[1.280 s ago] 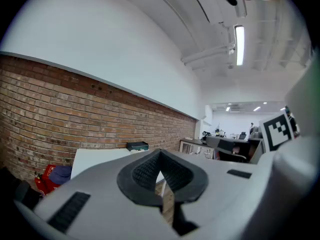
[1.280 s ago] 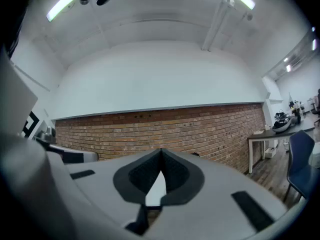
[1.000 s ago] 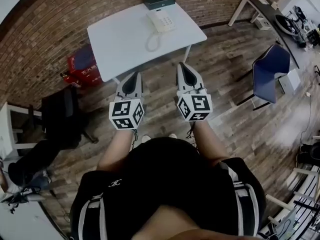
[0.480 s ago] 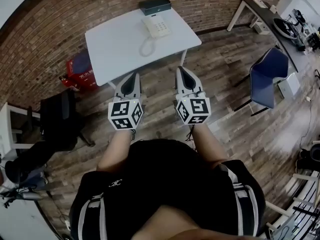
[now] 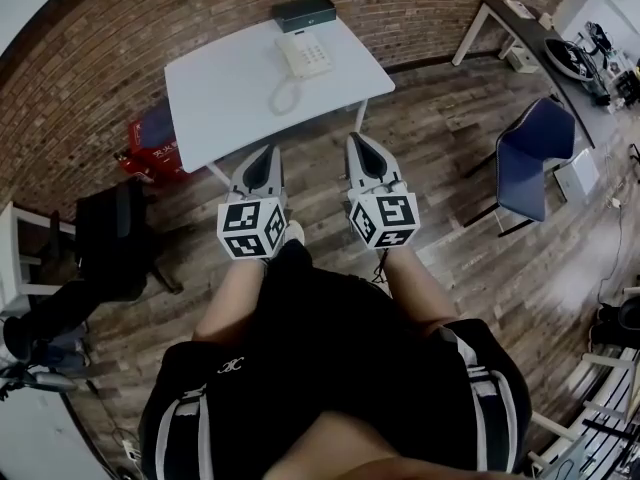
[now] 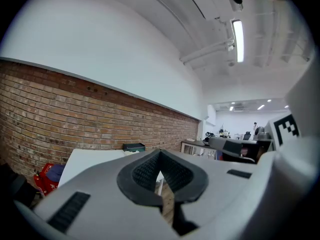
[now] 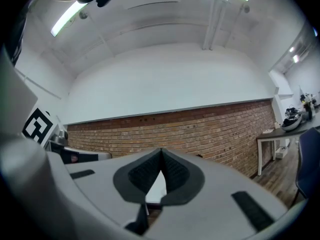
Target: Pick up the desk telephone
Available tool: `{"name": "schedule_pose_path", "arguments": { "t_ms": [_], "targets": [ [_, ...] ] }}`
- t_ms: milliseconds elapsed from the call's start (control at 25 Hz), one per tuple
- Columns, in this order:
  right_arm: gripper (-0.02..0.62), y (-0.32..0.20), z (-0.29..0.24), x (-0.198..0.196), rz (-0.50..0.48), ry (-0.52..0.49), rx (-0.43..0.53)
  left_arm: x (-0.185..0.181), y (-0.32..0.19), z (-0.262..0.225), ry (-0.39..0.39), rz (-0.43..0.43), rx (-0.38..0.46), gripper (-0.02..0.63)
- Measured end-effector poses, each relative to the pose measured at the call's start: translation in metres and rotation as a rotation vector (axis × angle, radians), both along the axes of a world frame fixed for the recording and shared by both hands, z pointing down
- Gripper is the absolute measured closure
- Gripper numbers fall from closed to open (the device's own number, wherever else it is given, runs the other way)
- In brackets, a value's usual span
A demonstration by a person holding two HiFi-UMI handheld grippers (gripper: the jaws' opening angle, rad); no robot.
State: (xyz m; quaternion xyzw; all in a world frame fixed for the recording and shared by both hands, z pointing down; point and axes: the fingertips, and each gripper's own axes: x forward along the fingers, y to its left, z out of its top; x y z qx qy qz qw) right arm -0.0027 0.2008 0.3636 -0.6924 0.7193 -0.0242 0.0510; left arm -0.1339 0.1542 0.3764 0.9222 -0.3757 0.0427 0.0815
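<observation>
The left hand-held gripper and right hand-held gripper are both riding pressed together on nothing, while the desk telephone is sitting well ahead at the far end of the white surface, lying lengthwise away, roughly between them, so neither hand's looking nearer.

Three cameras, all turned toward the white table and brick wall.
The head view looks steeply down from above the person, with the table far off near the top edge. Cameras on the left gripper and right gripper look about level along their own jaws, close up. All three share the table's near edge and the wall.
</observation>
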Motion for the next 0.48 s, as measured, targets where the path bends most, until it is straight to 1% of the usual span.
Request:
{"name": "schedule_pose_path", "arguments": {
  "t_ms": [160, 360, 480],
  "targets": [
    [0.597, -0.010, 0.011, 0.005, -0.020, -0.014, -0.023, 0.007, -0.007, 0.006, 0.002, -0.002, 0.004, 0.607],
    [0.597, -0.040, 0.014, 0.009, -0.032, 0.007, -0.015, 0.013, -0.034, 0.015, 0.002, -0.004, 0.009, 0.607],
    [0.597, -0.062, 0.017, 0.016, -0.067, -0.053, -0.027, 0.020, -0.055, 0.021, 0.019, -0.012, -0.023, 0.607]
  ]
}}
